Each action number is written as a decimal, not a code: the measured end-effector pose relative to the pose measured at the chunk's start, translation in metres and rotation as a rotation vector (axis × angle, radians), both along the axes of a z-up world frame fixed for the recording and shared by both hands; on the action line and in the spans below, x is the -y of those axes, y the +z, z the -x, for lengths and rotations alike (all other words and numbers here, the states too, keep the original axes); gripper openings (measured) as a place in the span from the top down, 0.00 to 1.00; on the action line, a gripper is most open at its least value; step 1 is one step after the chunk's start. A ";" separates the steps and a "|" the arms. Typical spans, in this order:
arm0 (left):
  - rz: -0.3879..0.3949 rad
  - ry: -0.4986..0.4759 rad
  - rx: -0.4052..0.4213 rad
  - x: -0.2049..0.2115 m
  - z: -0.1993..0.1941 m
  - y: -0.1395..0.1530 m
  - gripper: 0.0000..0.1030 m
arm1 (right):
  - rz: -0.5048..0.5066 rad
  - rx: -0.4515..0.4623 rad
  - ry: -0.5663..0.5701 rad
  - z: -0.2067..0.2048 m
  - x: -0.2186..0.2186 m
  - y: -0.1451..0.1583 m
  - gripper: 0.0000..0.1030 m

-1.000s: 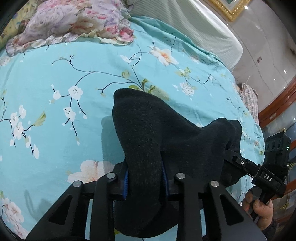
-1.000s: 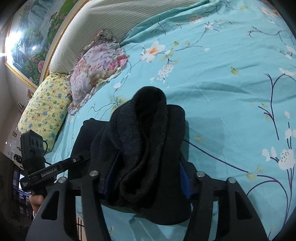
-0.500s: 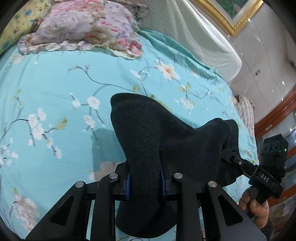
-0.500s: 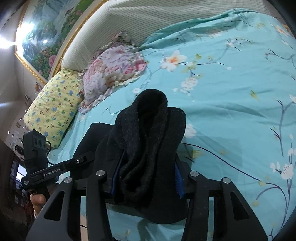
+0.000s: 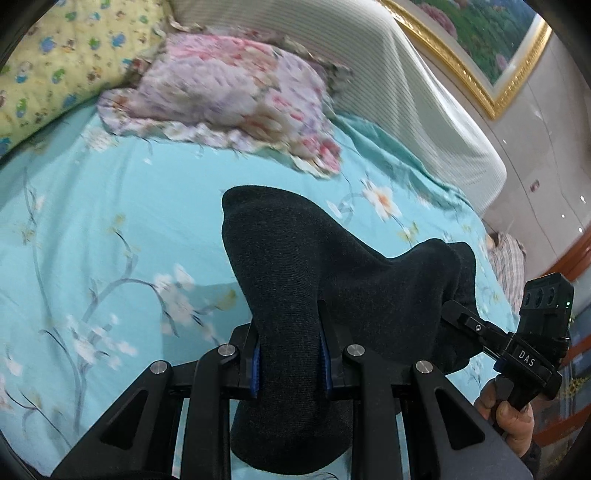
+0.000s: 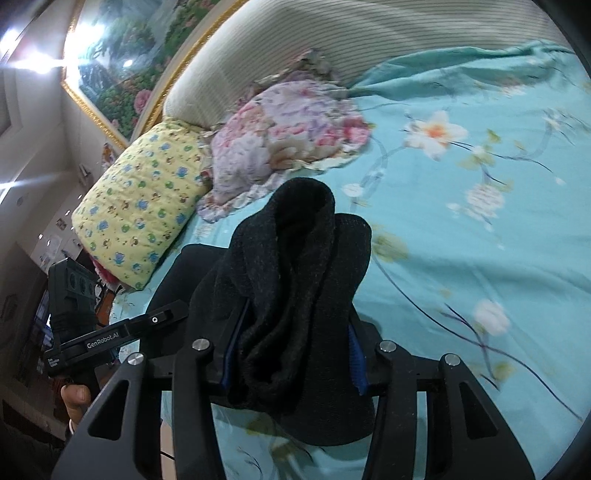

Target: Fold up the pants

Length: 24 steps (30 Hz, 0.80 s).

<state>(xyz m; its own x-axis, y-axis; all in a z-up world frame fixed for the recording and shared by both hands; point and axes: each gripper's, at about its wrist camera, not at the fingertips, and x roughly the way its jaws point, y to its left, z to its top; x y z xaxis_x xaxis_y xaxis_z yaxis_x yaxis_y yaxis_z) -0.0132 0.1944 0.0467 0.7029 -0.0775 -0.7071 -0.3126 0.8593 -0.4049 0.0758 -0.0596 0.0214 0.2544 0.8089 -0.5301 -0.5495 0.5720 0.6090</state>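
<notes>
The dark charcoal knit pants point(image 5: 295, 266) hang bunched between both grippers, lifted above the turquoise floral bedsheet point(image 5: 110, 221). My left gripper point(image 5: 290, 354) is shut on one bunched end of the pants. My right gripper point(image 6: 291, 350) is shut on the other end point(image 6: 295, 258), a thick wad of folded layers. In the left wrist view the right gripper point(image 5: 517, 354) shows at the lower right; in the right wrist view the left gripper point(image 6: 103, 339) shows at the lower left. The fingertips are hidden by the fabric.
A pink floral pillow point(image 5: 229, 85) and a yellow patterned pillow point(image 6: 144, 199) lie at the head of the bed, against a striped padded headboard point(image 6: 332, 33). A gold-framed painting point(image 5: 480, 55) hangs above. The bedsheet point(image 6: 480, 221) stretches ahead.
Both grippers have risen and tilted toward the head of the bed with the pants still held; the pillows and headboard now fill more of both views.
</notes>
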 end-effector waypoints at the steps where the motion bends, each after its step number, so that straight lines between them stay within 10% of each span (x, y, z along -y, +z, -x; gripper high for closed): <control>1: -0.001 0.012 0.004 -0.007 0.001 0.002 0.77 | -0.003 0.004 0.009 -0.001 -0.007 0.002 0.53; 24: -0.046 0.172 -0.010 -0.096 -0.014 0.000 0.77 | -0.034 0.000 0.137 -0.049 -0.123 0.001 0.53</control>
<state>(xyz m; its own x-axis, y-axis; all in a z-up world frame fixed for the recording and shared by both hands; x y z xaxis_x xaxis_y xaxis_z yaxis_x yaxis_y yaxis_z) 0.0008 0.2903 0.0462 0.6961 0.0762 -0.7139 -0.4604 0.8104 -0.3623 0.1247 0.0629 0.0225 0.1398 0.8536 -0.5018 -0.6209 0.4703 0.6271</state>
